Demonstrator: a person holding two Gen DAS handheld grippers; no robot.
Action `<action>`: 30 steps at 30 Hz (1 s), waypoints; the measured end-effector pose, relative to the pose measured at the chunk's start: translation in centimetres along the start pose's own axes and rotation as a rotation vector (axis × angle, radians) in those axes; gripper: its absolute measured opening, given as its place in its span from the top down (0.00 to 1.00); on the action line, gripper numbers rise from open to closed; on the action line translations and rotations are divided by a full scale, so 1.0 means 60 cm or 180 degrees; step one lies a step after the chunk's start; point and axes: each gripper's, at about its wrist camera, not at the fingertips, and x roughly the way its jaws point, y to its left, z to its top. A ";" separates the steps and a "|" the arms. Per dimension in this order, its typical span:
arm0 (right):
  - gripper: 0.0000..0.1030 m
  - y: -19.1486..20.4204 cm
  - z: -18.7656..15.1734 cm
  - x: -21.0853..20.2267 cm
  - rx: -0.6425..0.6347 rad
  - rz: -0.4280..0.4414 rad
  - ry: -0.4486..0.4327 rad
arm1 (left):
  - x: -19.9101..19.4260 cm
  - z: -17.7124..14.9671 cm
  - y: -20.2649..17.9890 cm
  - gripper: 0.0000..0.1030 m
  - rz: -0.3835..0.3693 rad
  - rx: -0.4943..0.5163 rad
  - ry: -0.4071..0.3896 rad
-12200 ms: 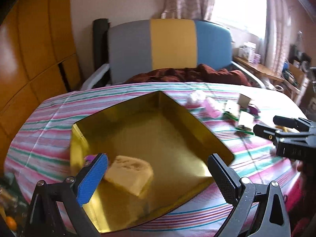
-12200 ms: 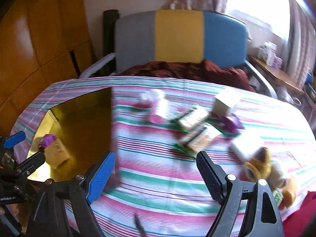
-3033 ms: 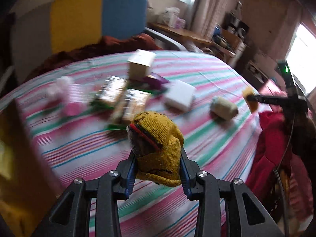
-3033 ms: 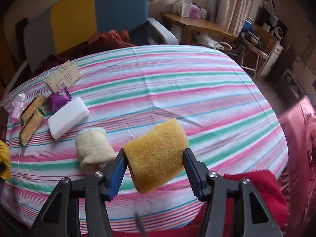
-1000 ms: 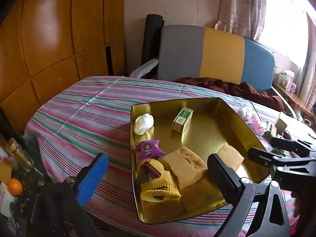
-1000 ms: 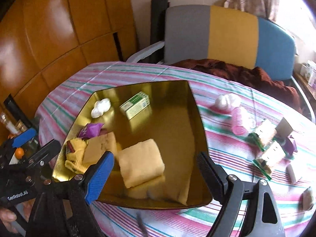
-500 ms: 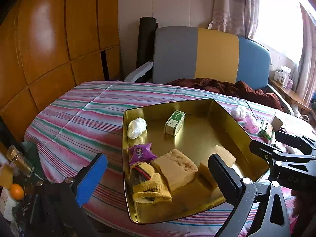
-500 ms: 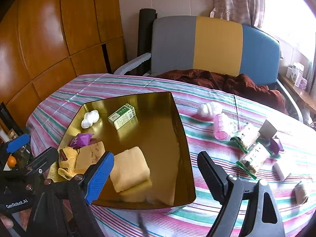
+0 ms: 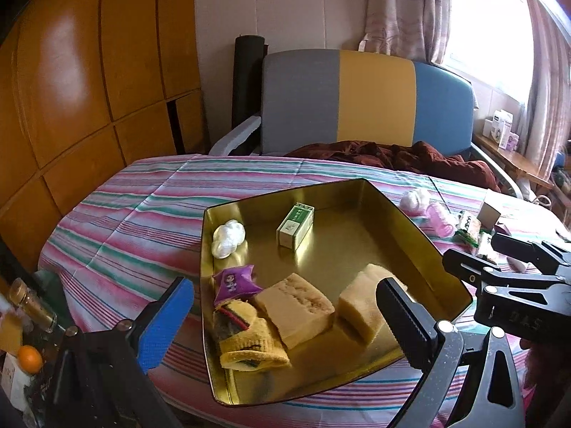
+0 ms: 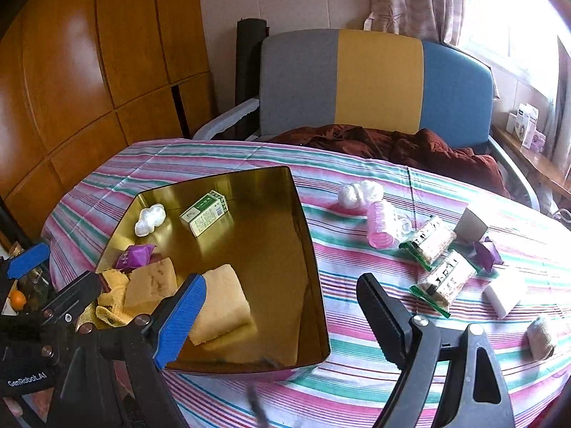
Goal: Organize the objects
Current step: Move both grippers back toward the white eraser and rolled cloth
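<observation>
**Tray at my left, loose items at my right**

I am seeing the tray [image 10: 310, 249] sitting on the table [image 10: 357, 385]. Inside it, two sponges [image 10: 221, 306] are lying at the near end, a sock [image 10: 114, 296] left of them, a box [image 10: 205, 212] further back. Right of the tray, snack packets [image 10: 442, 278] are lying on the cloth.

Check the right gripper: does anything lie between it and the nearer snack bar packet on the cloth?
Nothing visible does. The right gripper is open and empty, and only bare striped tablecloth separates it from the nearer snack bar packet.
</observation>
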 end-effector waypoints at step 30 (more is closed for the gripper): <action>0.15 -0.278 -0.012 -0.031 0.0761 -0.0813 0.0136 | 0.032 0.019 -0.140 0.00 -0.0583 0.0510 0.0172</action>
